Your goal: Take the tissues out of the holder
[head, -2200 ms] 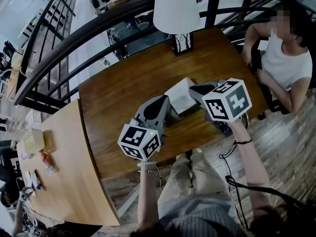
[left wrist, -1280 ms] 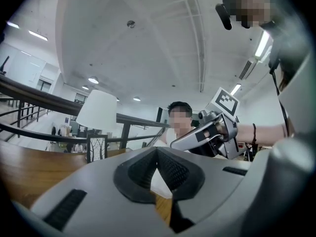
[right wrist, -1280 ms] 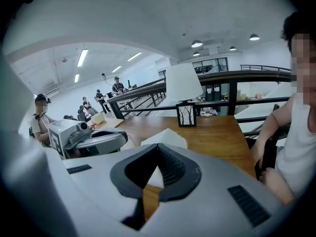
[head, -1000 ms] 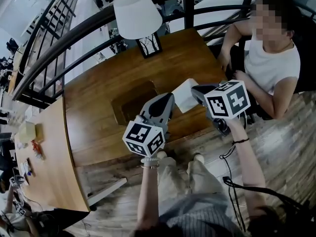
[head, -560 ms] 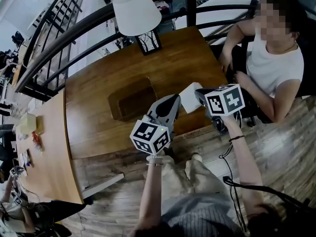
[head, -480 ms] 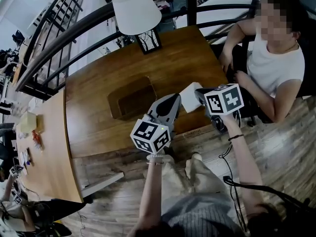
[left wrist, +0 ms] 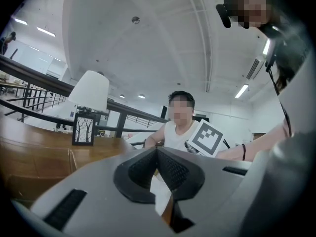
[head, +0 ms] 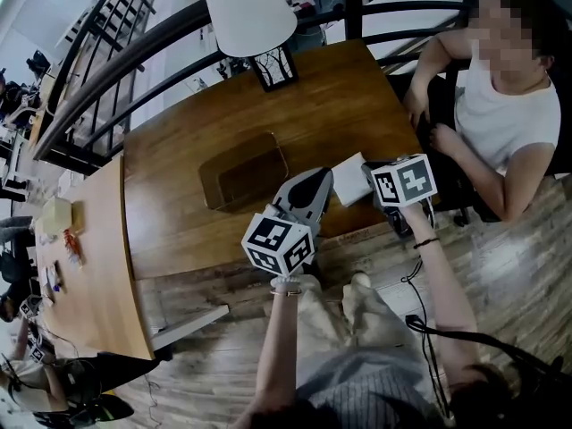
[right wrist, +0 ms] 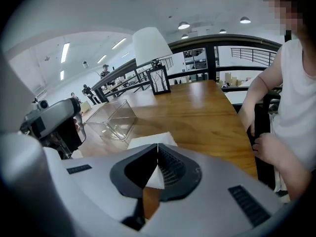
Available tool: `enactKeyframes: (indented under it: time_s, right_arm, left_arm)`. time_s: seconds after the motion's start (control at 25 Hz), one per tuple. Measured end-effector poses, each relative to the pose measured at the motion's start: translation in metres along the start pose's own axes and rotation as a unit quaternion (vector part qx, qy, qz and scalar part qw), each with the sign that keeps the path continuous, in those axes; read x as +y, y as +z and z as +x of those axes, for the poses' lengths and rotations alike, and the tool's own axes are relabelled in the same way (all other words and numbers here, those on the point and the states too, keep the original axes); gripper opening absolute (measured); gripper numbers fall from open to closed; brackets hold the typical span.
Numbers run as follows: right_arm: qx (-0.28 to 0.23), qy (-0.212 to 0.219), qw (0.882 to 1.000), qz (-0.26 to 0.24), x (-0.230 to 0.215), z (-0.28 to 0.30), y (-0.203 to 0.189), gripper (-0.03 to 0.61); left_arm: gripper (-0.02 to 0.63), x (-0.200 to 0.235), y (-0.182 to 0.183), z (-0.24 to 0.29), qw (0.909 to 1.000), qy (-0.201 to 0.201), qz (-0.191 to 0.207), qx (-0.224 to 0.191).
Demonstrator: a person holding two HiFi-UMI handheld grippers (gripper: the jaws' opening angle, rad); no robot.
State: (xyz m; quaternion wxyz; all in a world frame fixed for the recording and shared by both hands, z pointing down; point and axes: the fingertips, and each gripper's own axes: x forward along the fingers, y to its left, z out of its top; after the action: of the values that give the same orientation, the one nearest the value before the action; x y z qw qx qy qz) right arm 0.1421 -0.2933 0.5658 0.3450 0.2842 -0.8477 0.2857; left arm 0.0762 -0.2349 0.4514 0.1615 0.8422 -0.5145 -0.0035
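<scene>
A flat white stack of tissues hangs just over the front right part of the wooden table, between my two grippers. My left gripper is shut on its left edge; white shows under the closed jaws of the left gripper. My right gripper is shut on the right edge, and a tissue corner sits between the closed pads of the right gripper, with the sheet spreading beyond. The clear holder stands empty to the left, also seen as the holder.
A white-shaded lamp stands at the table's far edge before a dark railing. A person in a white top sits close at the right end. A second table with small items lies left. The near table edge runs just below the grippers.
Both grippers have carried the tissues away from the holder toward the front right of the table. The holder, earlier hidden under them, now stands empty to the left.
</scene>
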Motion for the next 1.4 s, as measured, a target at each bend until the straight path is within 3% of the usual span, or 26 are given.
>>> enactKeyframes:
  time_s: [0.28, 0.56, 0.88, 1.08, 1.4]
  right_arm:
    - [0.001, -0.005, 1.0, 0.014, -0.003, 0.006, -0.009, 0.014]
    - [0.004, -0.011, 1.0, -0.012, -0.004, 0.004, -0.008, 0.015]
    - [-0.071, 0.02, 0.996, -0.042, 0.029, -0.026, 0.016, 0.015]
    - [-0.135, 0.076, 0.986, -0.067, 0.08, -0.065, 0.047, 0.014]
    - [-0.224, 0.146, 0.957, -0.117, 0.149, -0.125, 0.084, 0.012]
  left_arm:
    - [0.008, 0.001, -0.003, -0.001, 1.0, 0.0, -0.001, 0.002]
    - [0.008, -0.004, -0.001, -0.002, 1.0, 0.002, 0.005, 0.002]
    - [0.008, -0.005, 0.014, -0.017, 0.9996, 0.015, 0.02, -0.012]
    - [0.008, -0.01, 0.033, -0.032, 0.9987, 0.021, 0.04, -0.023]
    - [0.008, -0.019, 0.069, -0.059, 0.996, 0.031, 0.073, -0.042]
